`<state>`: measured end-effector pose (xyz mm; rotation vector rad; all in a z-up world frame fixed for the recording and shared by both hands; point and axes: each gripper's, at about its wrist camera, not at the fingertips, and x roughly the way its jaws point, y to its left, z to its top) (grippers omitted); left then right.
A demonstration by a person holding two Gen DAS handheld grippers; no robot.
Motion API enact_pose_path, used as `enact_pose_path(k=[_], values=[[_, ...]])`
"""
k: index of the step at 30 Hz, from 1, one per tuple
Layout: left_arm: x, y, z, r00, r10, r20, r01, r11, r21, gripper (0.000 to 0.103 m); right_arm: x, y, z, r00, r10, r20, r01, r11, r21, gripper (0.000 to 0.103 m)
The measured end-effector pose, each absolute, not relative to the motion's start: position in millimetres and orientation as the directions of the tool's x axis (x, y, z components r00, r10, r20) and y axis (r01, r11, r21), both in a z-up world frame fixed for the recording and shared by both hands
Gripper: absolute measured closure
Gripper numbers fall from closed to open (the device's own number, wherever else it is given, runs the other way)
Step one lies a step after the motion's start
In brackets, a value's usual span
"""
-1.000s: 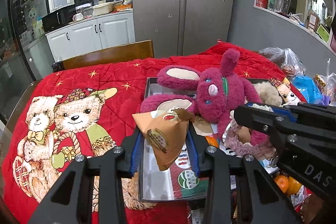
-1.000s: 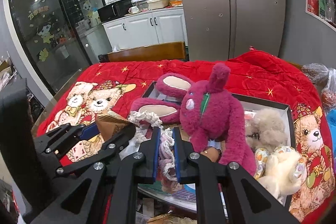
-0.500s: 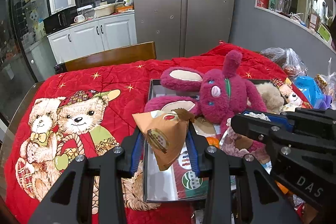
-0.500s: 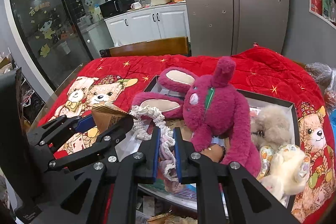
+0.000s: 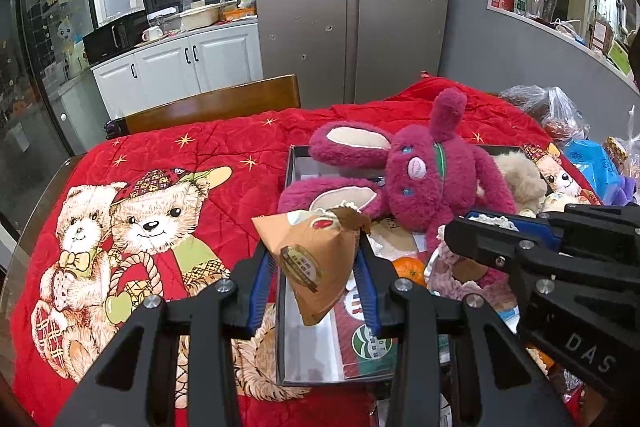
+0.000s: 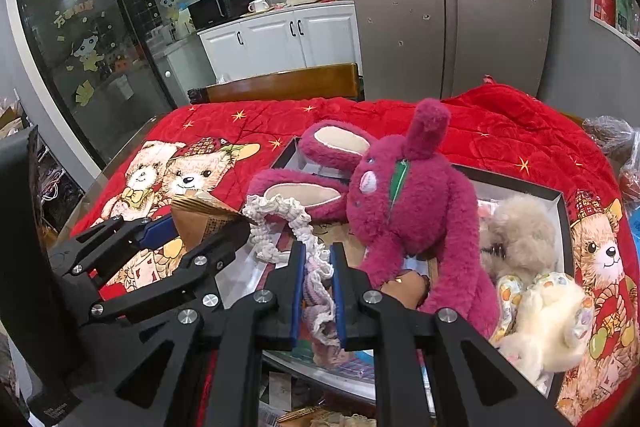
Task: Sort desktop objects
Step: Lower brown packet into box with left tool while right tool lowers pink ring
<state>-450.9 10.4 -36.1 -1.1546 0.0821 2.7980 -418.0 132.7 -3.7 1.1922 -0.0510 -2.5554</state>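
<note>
both loads are lifted and waiting. left gripper jaws pinch a brown paper packet; right gripper jaws clamp a lace scrunchie narrowly. ahead lies the crowded tray; next, choose drop spots.

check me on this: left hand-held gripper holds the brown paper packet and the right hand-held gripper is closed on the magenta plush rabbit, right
Not quite. The left hand-held gripper does hold the brown paper packet, but the right hand-held gripper is closed on a frilly lace scrunchie, not the magenta plush rabbit, which lies in the box beside it. The right wrist view shows this.
</note>
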Motion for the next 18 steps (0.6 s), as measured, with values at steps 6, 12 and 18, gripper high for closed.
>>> enact_pose_path(k=[6, 12, 18], values=[[-451.2, 10.1, -36.9, -0.702, 0.085, -0.707, -0.126, -0.992, 0.007, 0.064, -418.4, 131.9, -5.3, -0.596, -0.301, -0.744, 0.275, -0.947, 0.163, 0.09], [-452.2, 9.5, -39.8, -0.697, 0.079, -0.712, -0.125, -0.992, 0.013, 0.064, -419.3, 132.2, -7.6, -0.586, -0.304, -0.752, 0.276, -0.947, 0.167, 0.09], [-452.8, 9.6, -40.9, -0.697, 0.078, -0.713, -0.124, -0.992, 0.013, 0.064, -419.1, 131.5, -8.3, -0.584, -0.306, -0.752, 0.279, -0.946, 0.167, 0.09]])
